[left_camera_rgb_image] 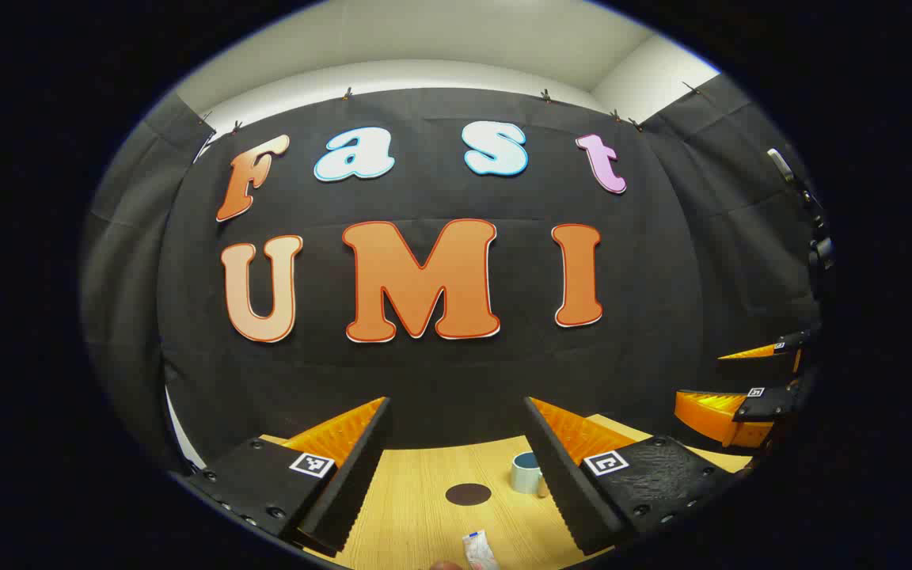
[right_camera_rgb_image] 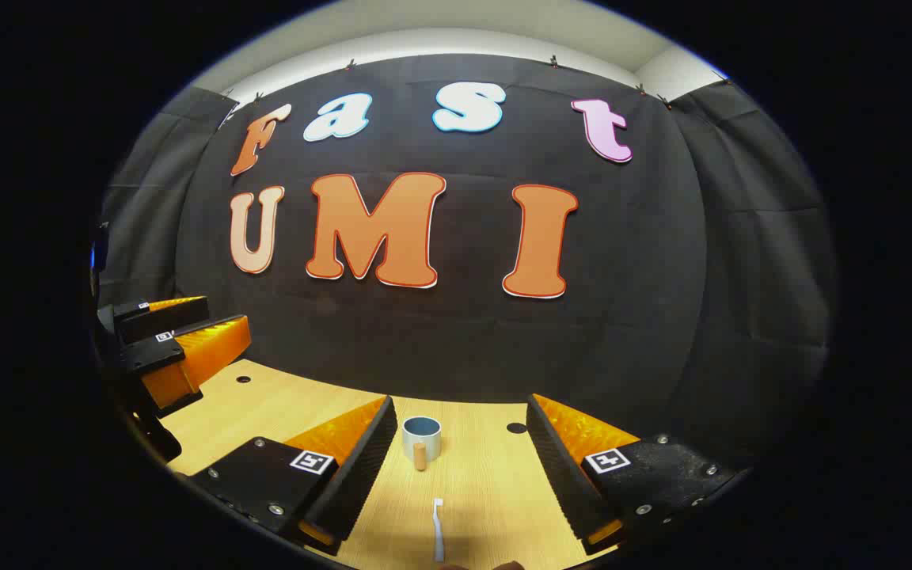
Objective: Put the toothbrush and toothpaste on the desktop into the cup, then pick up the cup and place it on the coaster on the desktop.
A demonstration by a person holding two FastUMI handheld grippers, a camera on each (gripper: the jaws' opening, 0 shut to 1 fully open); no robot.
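In the left gripper view, my left gripper (left_camera_rgb_image: pixel 457 404) is open above the wooden desktop (left_camera_rgb_image: pixel 408 514). Between its fingers I see a dark round coaster (left_camera_rgb_image: pixel 468 494). A pale cup (left_camera_rgb_image: pixel 526 472) stands just right of the coaster, and the end of a white toothpaste tube (left_camera_rgb_image: pixel 480 550) lies at the near edge. In the right gripper view, my right gripper (right_camera_rgb_image: pixel 460 400) is open too. The cup (right_camera_rgb_image: pixel 422 438), with its wooden handle toward me, stands ahead between the fingers. A white toothbrush (right_camera_rgb_image: pixel 438 529) lies flat in front of it. Nothing is held.
Each gripper shows in the other's view, raised over the desk: the right gripper (left_camera_rgb_image: pixel 729 378) at the far right, the left gripper (right_camera_rgb_image: pixel 207 321) at the far left. Two small dark spots (right_camera_rgb_image: pixel 516 427) (right_camera_rgb_image: pixel 243 379) mark the desk. The black cloth wall closes the desk's far side.
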